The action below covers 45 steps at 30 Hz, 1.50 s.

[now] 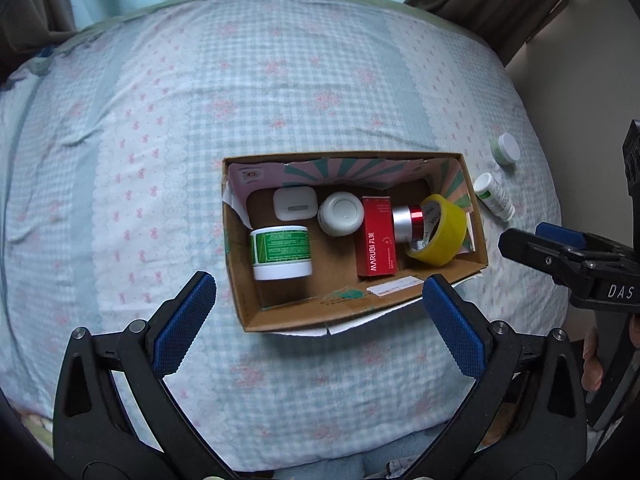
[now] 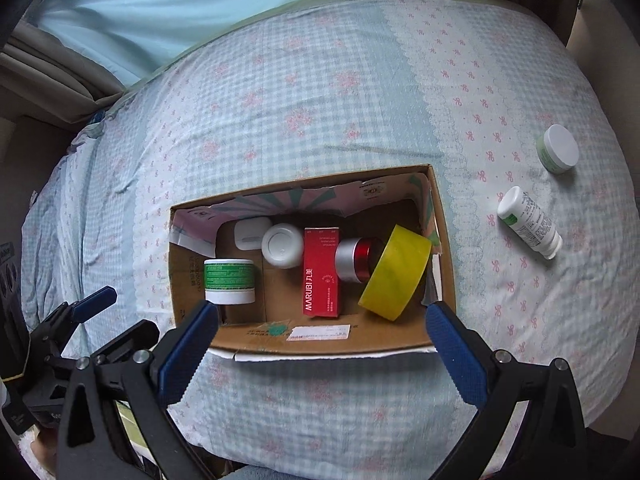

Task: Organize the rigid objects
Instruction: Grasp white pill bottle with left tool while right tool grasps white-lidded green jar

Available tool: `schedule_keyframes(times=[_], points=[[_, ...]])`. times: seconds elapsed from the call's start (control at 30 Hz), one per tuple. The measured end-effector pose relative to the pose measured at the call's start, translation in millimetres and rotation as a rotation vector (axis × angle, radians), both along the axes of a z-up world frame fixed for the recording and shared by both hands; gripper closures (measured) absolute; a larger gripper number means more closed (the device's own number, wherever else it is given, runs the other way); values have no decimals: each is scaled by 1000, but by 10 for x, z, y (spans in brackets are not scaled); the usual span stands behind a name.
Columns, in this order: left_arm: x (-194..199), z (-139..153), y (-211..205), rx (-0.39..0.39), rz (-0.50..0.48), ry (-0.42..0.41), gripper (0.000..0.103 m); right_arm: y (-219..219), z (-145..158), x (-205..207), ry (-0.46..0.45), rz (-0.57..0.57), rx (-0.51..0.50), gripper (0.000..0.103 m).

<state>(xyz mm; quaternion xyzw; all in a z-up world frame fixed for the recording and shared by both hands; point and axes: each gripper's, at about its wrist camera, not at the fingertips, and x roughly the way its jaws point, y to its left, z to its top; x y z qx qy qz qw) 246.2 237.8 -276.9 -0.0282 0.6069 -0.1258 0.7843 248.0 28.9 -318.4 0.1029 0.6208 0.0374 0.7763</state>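
— Left gripper (image 1: 316, 304)?
— Spread wide, gripping nothing, poised over the near wall of the cardboard box (image 1: 280, 312).
— Right gripper (image 2: 320, 332)?
— Equally wide apart, nothing between the blue pads (image 2: 186, 354), hanging above the same box's near edge (image 2: 320, 344). Seen also at the right edge of the left wrist view, side-on.
— Box contents?
— From left: a white jar with a green label (image 1: 281, 253) lying on its side by the left wall; a small white case (image 1: 295, 203) at the back; a white round bottle (image 1: 340, 213) just beside that case; a red carton marked MARUBI (image 1: 378, 236) in the middle; a red and silver jar (image 1: 407, 222) on its side, touching the carton; a yellow tape roll (image 1: 438, 230) tilted against the right wall.
— Outside the box?
— Two items on the checked bedsheet (image 2: 320, 100), right of the box: a white bottle with printed text (image 2: 530, 222) lying flat, and farther back a small pale green jar with a white lid (image 2: 560, 149), the pair near each other, not touching.
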Motion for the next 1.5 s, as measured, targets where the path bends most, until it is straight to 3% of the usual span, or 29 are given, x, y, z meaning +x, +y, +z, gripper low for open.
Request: schedule_keyframes(times=[0.17, 0.37, 0.5, 0.77, 1.17, 1.33, 1.5], points=[[-301, 448, -65, -21, 0, -92, 0, -21, 284, -332, -49, 38, -32, 0], [-613, 805, -266, -31, -7, -138, 0, -198, 587, -695, -93, 28, -45, 0], [-788, 958, -553, 24, -20, -151, 0, -359, 830, -883, -128, 20, -73, 0], [-989, 1150, -1329, 30, 23, -201, 0, -1085, 1177, -1079, -208, -5, -113, 0], [-1066, 935, -2890, -18, 174, -241, 0, -2591, 1303, -926, -285, 107, -190, 0], [-852, 603, -3275, -64, 249, -177, 0, -3081, 1280, -758, -304, 114, -202, 0], [-493, 63, -3536, -65, 306, -96, 0, -3435, 1104, -486, -314, 136, -173, 0]])
